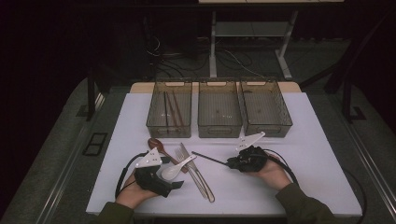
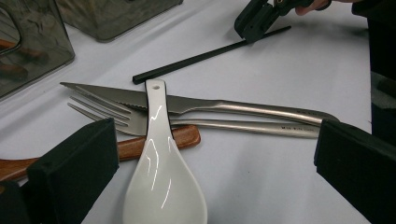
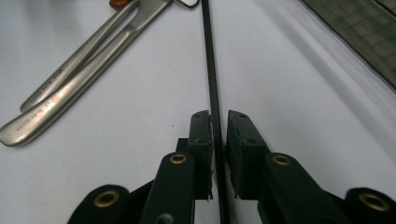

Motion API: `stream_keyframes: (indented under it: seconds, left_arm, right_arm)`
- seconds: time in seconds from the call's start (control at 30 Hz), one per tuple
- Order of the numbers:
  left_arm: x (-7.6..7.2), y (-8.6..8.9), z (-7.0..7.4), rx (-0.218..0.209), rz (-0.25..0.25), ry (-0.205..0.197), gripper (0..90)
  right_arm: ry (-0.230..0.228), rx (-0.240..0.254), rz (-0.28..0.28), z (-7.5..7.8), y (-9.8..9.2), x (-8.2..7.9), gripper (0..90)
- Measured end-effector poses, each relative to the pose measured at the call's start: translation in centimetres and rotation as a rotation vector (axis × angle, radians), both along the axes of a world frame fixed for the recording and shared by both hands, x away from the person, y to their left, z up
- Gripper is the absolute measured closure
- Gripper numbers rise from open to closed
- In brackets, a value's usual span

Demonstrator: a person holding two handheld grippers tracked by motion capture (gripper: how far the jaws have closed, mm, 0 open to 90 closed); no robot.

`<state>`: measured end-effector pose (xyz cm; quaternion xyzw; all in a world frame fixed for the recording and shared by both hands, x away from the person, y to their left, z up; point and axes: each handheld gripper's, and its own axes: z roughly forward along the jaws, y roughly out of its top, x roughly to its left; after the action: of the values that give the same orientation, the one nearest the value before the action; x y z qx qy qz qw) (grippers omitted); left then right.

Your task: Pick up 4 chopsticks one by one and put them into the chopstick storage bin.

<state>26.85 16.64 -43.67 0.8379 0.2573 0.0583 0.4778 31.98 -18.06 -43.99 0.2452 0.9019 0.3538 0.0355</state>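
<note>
Left gripper [image 1: 173, 183] sits low at the near left of the table [image 1: 322, 186], jaws wide open, nothing between the pads; the white spoon [image 2: 161, 172] lies just ahead of them, its handle crossing the knife [image 2: 210, 106] and fork [image 2: 112, 114], its bowl over a wooden handle [image 2: 182, 137]. Risk here: the pile is stacked, so any pull on the spoon could drag or rattle the steel pieces under it. Centre: a black chopstick [image 1: 210, 158] lies flat on the table, one end close to the cutlery, the other at the right gripper [image 1: 230, 164]. Right gripper view has the jaws nearly shut around that end, the stick [image 3: 211, 70] running through the narrow gap; the left pad looks to touch it, the right pad appears a hair off, so a firm grip is doubtful. Likely troubles: a thin, smooth stick caught near its very end could pivot or slip out on lifting, and its far end might sweep into the knife and fork. Behind, three bins [image 1: 219, 114]; the left one already holds sticks.
</note>
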Motion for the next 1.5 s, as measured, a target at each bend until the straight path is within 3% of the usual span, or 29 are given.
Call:
stream_keyframes:
  seconds: [0.73,0.9,1.5]
  left_arm:
    - [0.0,0.0,0.0,0.001,-0.001,-0.001,0.0]
    - [0.0,0.0,0.0,-0.001,-0.001,-0.003,0.0]
    - [-0.1,0.0,0.1,-0.003,-0.001,-0.002,0.0]
  right_arm:
    - [-0.021,-0.039,0.027,-0.4,0.0,0.2,86.3]
    - [0.012,-0.013,0.024,-0.3,0.1,0.2,86.4]
    - [-0.015,0.045,0.009,1.7,-1.0,0.1,86.4]
